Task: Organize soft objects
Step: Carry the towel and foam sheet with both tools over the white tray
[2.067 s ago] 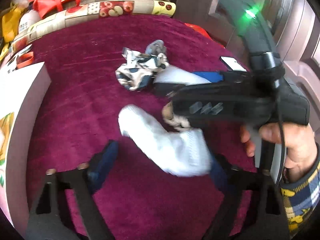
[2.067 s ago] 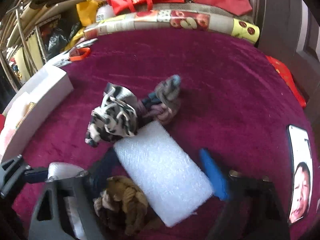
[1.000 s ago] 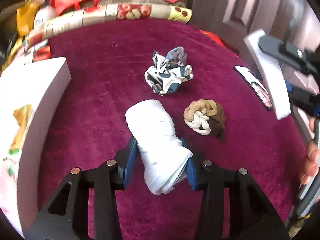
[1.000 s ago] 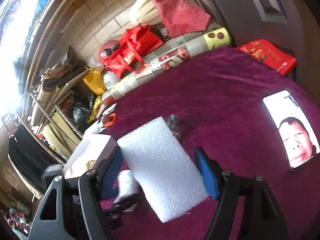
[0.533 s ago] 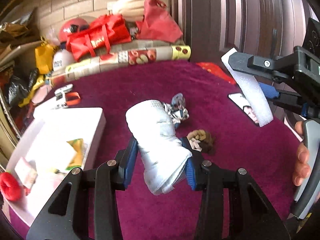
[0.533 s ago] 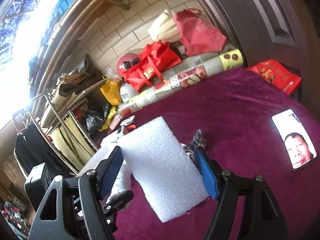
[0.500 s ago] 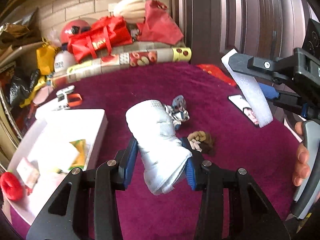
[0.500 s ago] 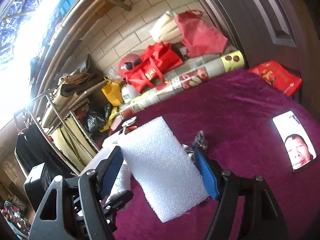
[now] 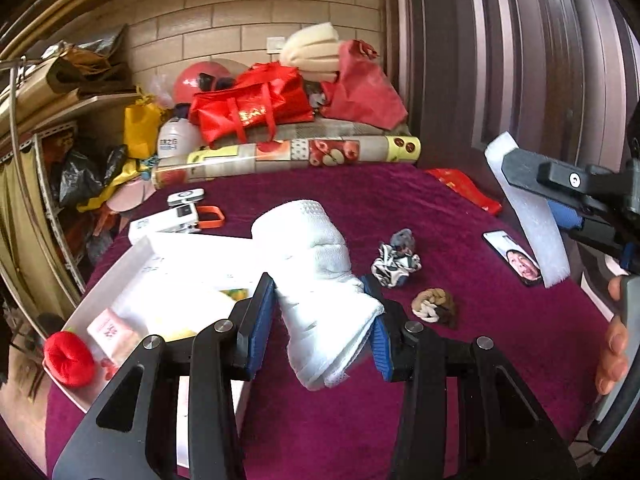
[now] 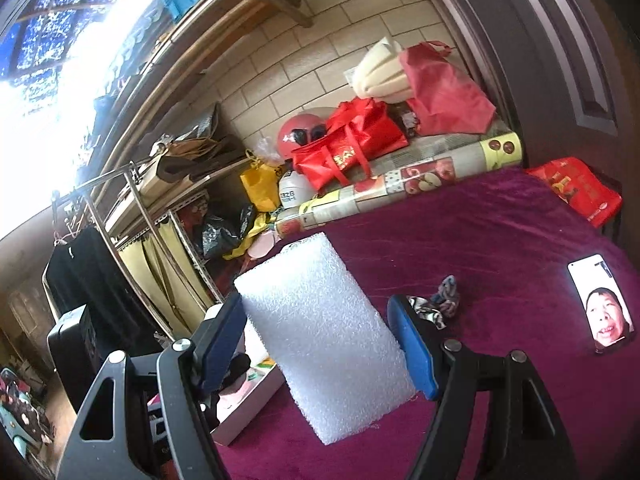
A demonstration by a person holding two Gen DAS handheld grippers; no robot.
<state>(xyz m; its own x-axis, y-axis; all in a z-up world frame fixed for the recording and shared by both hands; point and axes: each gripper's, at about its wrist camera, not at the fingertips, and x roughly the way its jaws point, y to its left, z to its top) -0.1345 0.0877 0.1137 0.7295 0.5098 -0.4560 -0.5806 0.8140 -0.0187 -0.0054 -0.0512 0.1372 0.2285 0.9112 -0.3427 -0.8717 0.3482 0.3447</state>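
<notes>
A: While both loads hang above the magenta counter (image 9: 328, 200), where does the white tray (image 9: 132, 264) lie from them?

B: Low and to the left of both. The left hand-held gripper (image 9: 320, 320) is nearer; its view shows the tray just under and left of its fingers.

A: What is each one carrying?

B: The left is clenched on a rolled white sock (image 9: 316, 272), long axis running forward between the pads. The right hand-held gripper (image 10: 320, 336) is grasping a white foam block (image 10: 324, 332), long axis also forward and tilted.

A: And the rest?

B: A patterned sock bundle (image 9: 394, 266) and a brown one (image 9: 434, 306) lie on the counter to the right. I judge the sock drops first.
</notes>
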